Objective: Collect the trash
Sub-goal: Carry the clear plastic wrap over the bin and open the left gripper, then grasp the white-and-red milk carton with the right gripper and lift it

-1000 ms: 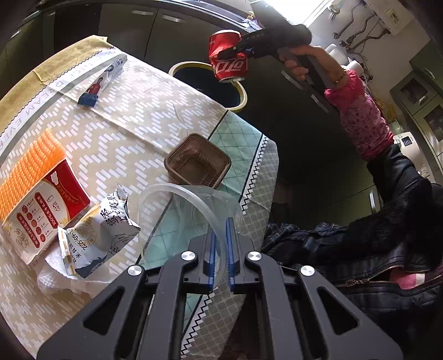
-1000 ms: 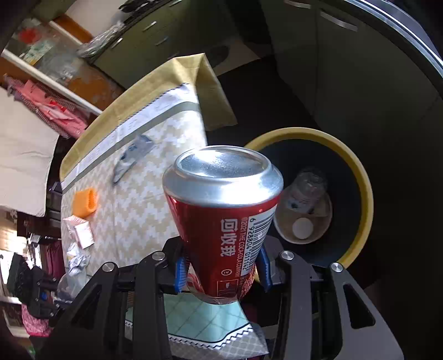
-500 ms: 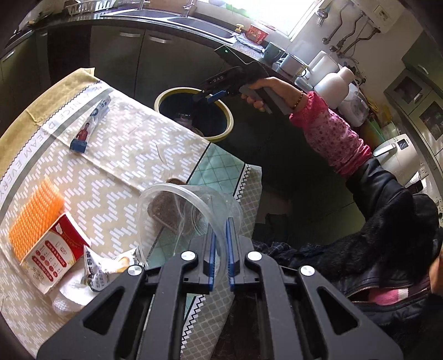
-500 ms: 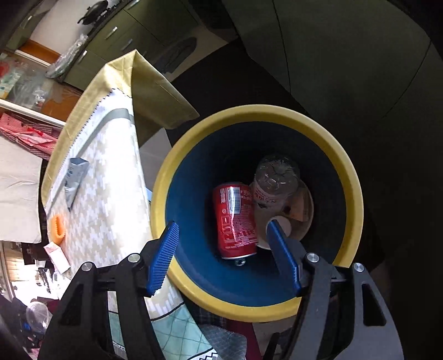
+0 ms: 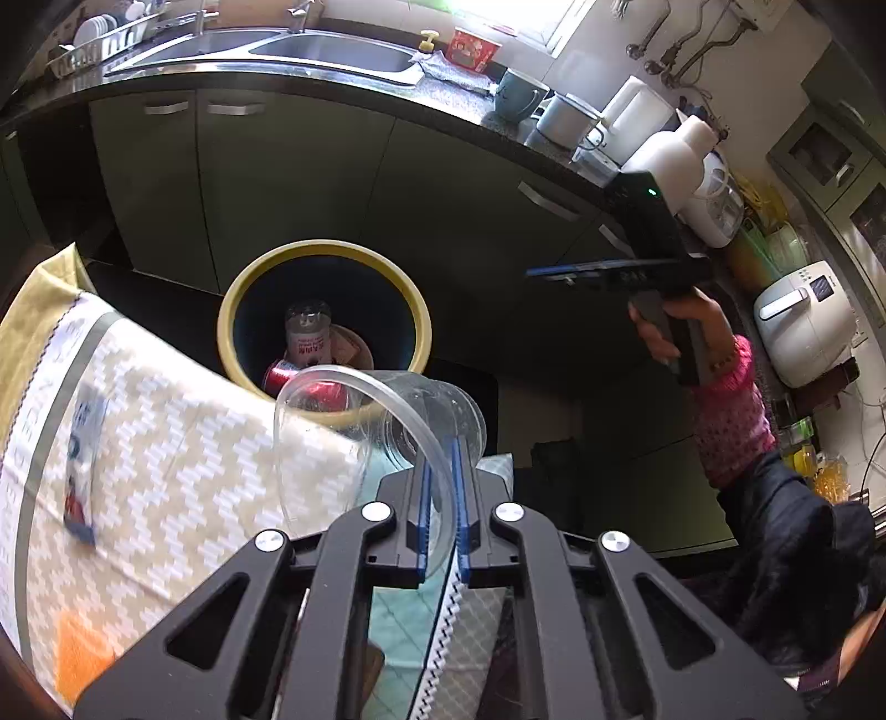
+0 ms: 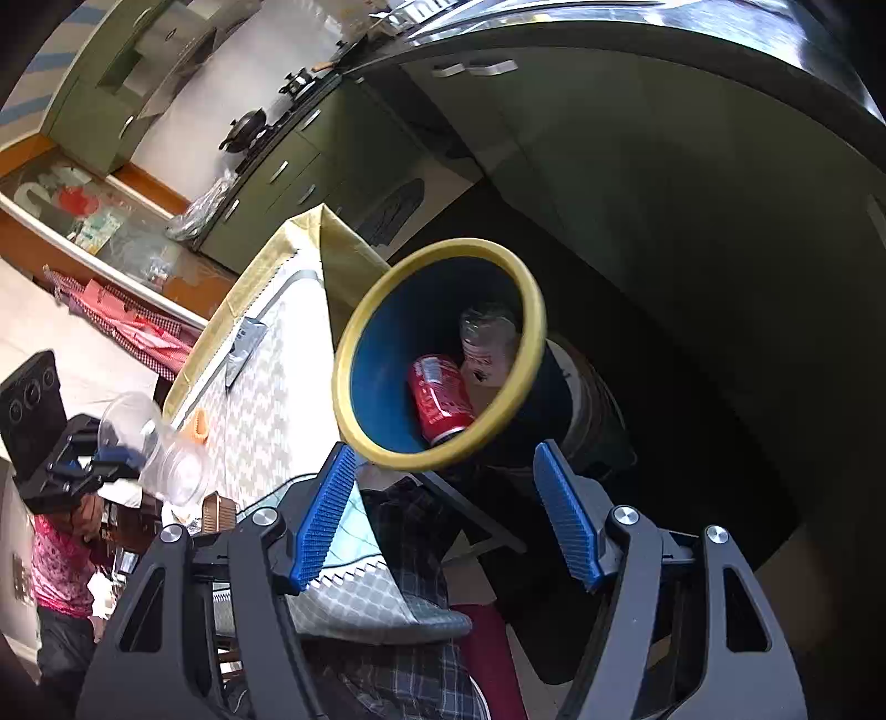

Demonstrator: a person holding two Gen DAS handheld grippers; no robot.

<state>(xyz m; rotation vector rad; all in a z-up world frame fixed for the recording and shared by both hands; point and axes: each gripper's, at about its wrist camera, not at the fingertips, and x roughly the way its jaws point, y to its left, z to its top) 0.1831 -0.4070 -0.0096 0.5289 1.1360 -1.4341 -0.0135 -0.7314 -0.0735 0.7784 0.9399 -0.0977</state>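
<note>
Daylight glares from the window (image 5: 515, 22) above the sink (image 5: 332, 47); cabinets below sit in shadow; tablecloth (image 5: 183, 443) motion-blurred; fisheye edges curve darkly.

No text is legible. The bottle (image 5: 305, 338) in the bin (image 5: 324, 252) carries a red label with white characters, too blurred to read.

My left gripper (image 5: 441, 498) is black with blue pads, pinching a clear plastic cup (image 5: 365, 426). My right gripper (image 6: 443, 515): same black, blue ribbed pads. Bin (image 5: 324, 252) has a yellow rim, dark blue inside. Red can (image 6: 440, 396) in it. Tablecloth (image 5: 183, 443) is beige-white zigzag with a mustard edge. Sleeve (image 5: 731, 421) is pink, dotted.
</note>
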